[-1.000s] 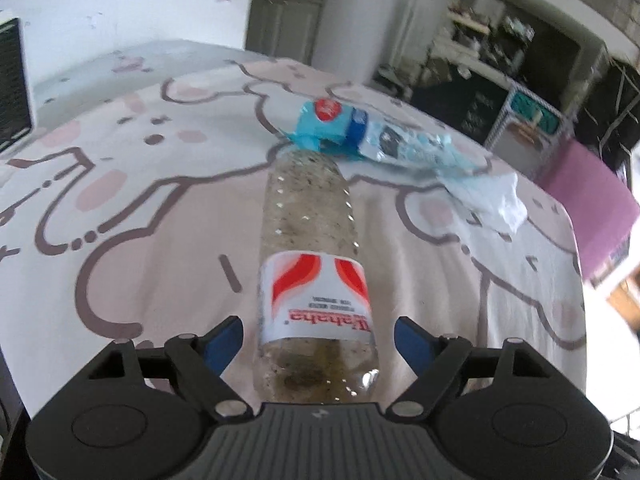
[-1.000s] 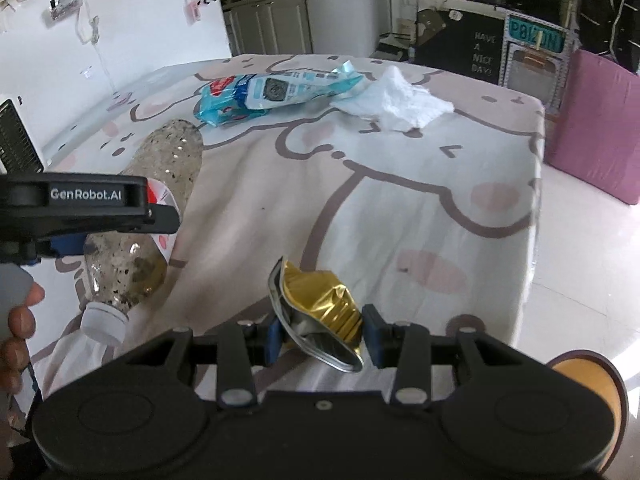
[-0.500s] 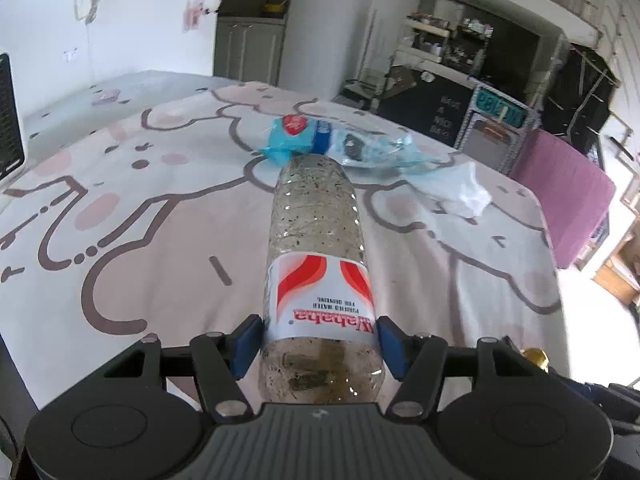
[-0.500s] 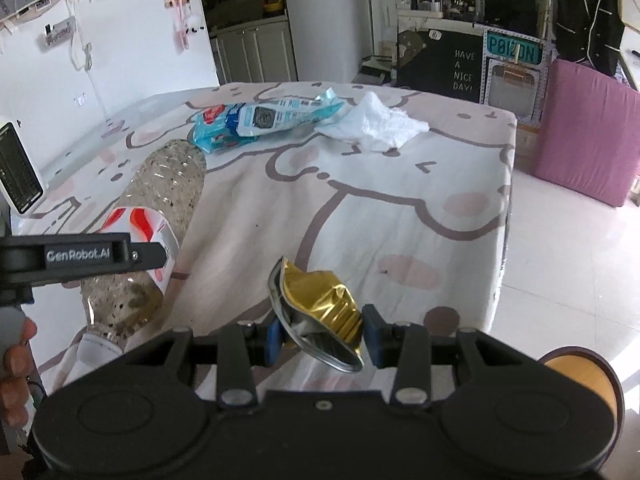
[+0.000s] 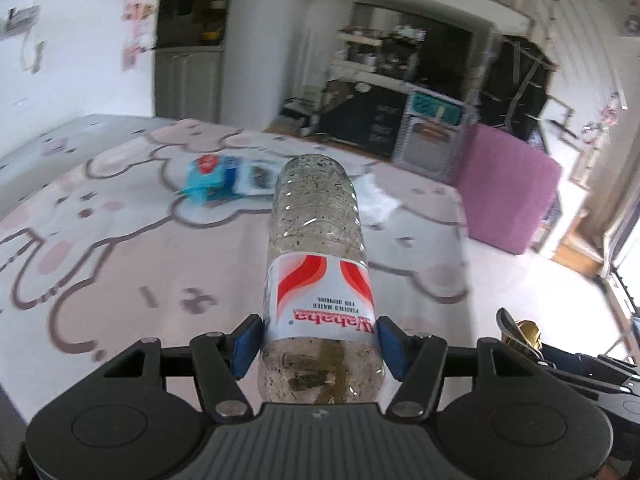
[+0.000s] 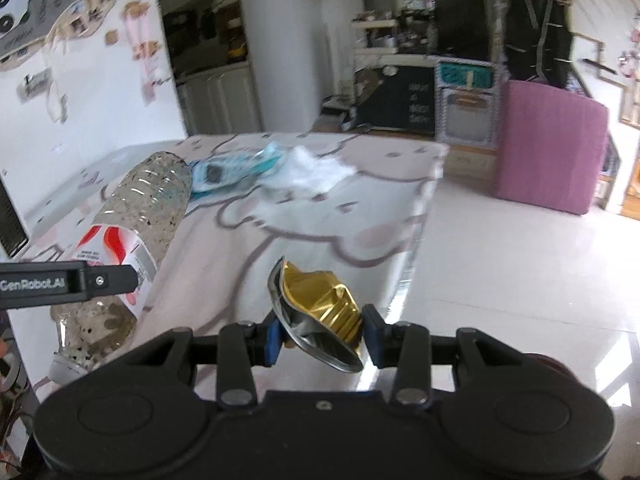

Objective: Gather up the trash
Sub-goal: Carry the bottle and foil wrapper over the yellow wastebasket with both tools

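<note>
Left gripper [image 5: 318,346], angled downward, clamps the plastic water bottle [image 5: 318,280]; right gripper [image 6: 322,338], likewise angled, clamps the crushed gold can [image 6: 320,308].

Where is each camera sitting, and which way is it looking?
Left wrist view: sits on the left gripper, looking along its fingers past the held plastic bottle across the bed; only the gripper shows.
Right wrist view: sits on the right gripper, looking past the crushed gold can towards the floor and room; the left gripper shows.
Both share the bottle, blue wrapper, white tissue and pink block.
</note>
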Demonstrator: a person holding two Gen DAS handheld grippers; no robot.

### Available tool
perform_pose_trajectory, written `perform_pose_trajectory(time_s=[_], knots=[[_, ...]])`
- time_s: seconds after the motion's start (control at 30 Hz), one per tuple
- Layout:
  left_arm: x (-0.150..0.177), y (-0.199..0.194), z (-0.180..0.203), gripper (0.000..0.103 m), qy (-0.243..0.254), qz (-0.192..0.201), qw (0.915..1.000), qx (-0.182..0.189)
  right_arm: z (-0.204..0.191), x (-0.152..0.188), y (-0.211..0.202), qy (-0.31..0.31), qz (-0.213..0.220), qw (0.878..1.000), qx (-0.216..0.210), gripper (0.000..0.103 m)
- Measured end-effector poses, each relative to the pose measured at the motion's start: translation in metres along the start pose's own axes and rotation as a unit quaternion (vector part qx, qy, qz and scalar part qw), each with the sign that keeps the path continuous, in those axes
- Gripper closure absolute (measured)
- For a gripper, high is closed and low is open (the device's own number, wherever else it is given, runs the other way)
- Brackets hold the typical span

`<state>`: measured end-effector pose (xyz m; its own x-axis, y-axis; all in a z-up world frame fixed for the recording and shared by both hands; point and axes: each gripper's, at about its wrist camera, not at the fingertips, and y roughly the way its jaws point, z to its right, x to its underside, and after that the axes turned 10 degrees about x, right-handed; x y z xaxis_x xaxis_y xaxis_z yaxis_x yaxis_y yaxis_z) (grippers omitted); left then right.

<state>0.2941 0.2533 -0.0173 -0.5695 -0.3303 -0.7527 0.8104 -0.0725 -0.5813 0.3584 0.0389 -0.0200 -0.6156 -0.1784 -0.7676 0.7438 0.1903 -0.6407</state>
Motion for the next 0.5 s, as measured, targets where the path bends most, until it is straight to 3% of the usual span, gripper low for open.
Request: perform_pose_trajectory(time_s=[0.27,0.5], knots=[[0.013,0.017,0.08,0.041,0.024,-0.025,0.9965,0.076,0.082,0.011,-0.026,0.03,0.014,0.998,0.055,0.061],[0.033,0.05,0.158,0.041,0.047,-0.059,0.9872,0.141,0.157,0.035,-0.034,0.04,0.009,0.994,0.102,0.061]])
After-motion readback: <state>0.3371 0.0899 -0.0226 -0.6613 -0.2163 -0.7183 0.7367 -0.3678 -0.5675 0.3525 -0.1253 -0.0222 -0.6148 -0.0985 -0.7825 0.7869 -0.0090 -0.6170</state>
